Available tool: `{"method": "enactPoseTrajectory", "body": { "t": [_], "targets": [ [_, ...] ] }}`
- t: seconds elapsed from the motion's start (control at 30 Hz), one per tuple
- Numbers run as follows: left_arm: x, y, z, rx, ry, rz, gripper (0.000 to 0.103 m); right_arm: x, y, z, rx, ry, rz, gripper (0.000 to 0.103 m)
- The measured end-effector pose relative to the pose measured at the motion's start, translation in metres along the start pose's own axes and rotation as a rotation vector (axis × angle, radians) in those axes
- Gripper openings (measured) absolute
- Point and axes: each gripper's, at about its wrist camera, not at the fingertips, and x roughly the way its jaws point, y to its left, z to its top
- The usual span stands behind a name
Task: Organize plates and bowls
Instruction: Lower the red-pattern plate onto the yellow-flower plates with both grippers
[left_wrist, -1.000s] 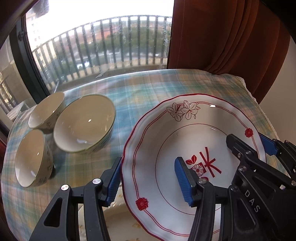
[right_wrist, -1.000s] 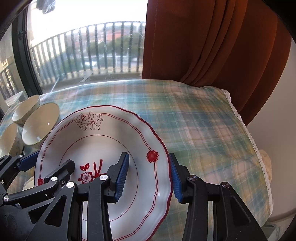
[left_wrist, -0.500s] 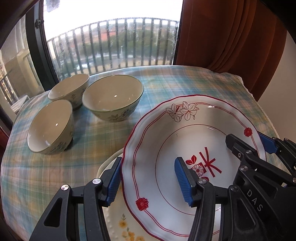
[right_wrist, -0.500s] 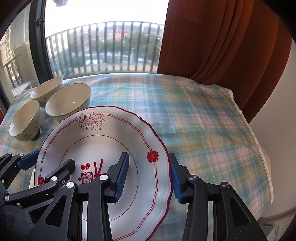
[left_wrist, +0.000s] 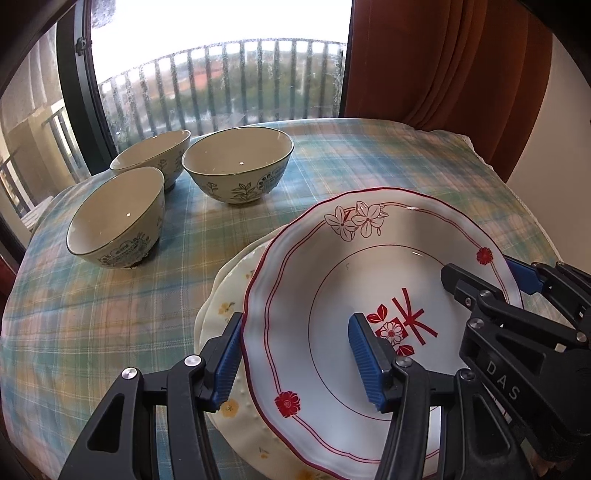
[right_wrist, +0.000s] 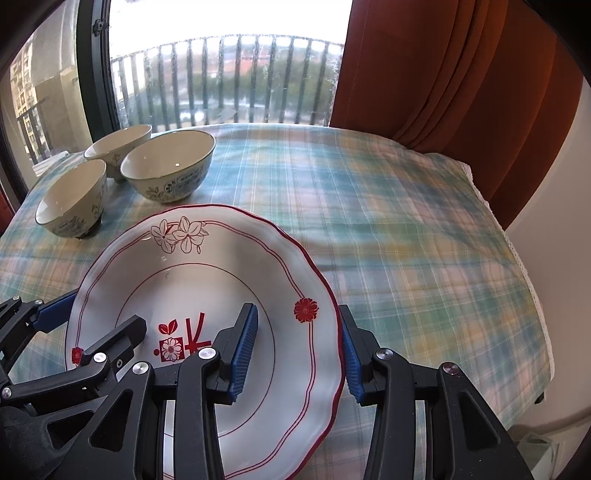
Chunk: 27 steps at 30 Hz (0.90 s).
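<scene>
Grippers share the red-rimmed plate (left_wrist: 369, 266): left gripper (left_wrist: 299, 354) clamps its left rim, right gripper (right_wrist: 299, 350) its right rim, above the cream plate (left_wrist: 229, 295). Three bowls (left_wrist: 236, 166) stand beyond it; bare tablecloth (right_wrist: 406, 240) lies rightward.

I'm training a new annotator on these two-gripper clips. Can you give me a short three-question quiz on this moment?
1. How many bowls stand on the checked tablecloth?
2. True or false: only the right gripper grips the red-trimmed plate.
3. What lies directly under the red-trimmed plate in the left wrist view? A) a bowl B) a cream plate with yellow flowers C) a folded napkin

Key
1. Three: the large bowl, the near small bowl and the far small bowl.
2. False: the left gripper clamps the opposite rim.
3. B, the cream plate.
</scene>
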Motion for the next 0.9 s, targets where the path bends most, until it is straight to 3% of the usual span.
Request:
{"method": "enactPoseTrajectory", "body": {
  "t": [0.43,0.9],
  "targets": [
    [0.005,0.002,-0.018,0.015,-0.021,0.002,0.057,0.003,0.003,-0.020,0.031,-0.005,0.012,0.047],
    [0.011,-0.008,-0.024,0.056,-0.102,0.089,0.060,0.013,-0.002,-0.025,0.063,-0.020,0.048,0.047]
  ]
}}
